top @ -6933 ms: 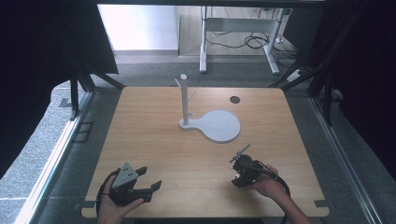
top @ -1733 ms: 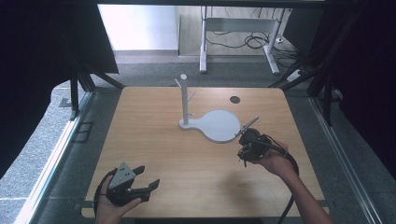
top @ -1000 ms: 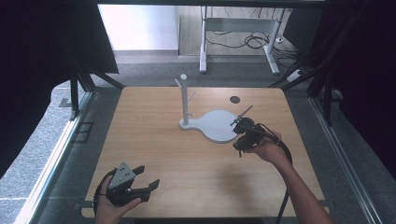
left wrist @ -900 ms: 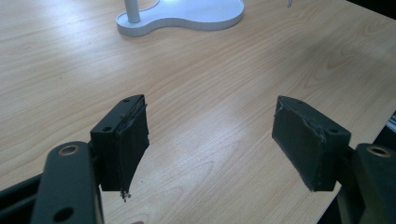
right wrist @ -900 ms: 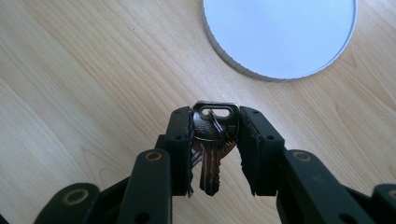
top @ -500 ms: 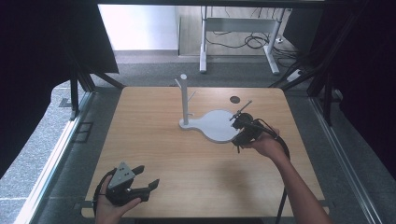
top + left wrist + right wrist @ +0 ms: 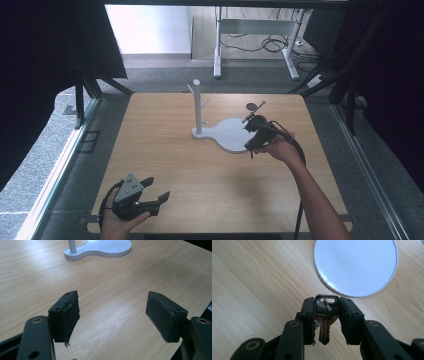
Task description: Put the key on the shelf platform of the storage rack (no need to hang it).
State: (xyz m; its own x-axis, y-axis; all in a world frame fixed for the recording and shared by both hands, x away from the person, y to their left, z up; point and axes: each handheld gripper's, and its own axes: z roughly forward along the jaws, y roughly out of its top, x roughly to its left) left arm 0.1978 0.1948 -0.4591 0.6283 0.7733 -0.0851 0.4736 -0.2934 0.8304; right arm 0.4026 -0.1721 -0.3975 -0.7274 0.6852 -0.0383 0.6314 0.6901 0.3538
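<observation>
My right gripper (image 7: 327, 316) is shut on a bunch of keys (image 7: 325, 315), silver heads up on a ring, held above the wood just short of the round white base plate (image 7: 355, 265). In the high view that gripper (image 7: 256, 134) hovers at the right edge of the white stand's base (image 7: 227, 136), whose upright post (image 7: 197, 107) has short side pegs. My left gripper (image 7: 112, 320) is open with nothing between its jaws, low over the table; in the high view it rests near the front left edge (image 7: 145, 200).
The wooden table (image 7: 175, 165) has a small dark round hole (image 7: 251, 106) near its far right. Dark curtains flank both sides, and a desk frame with cables stands on the floor beyond the far edge.
My right gripper has carried the keys from the front right of the table forward and left to the white base. The left gripper has stayed put.
</observation>
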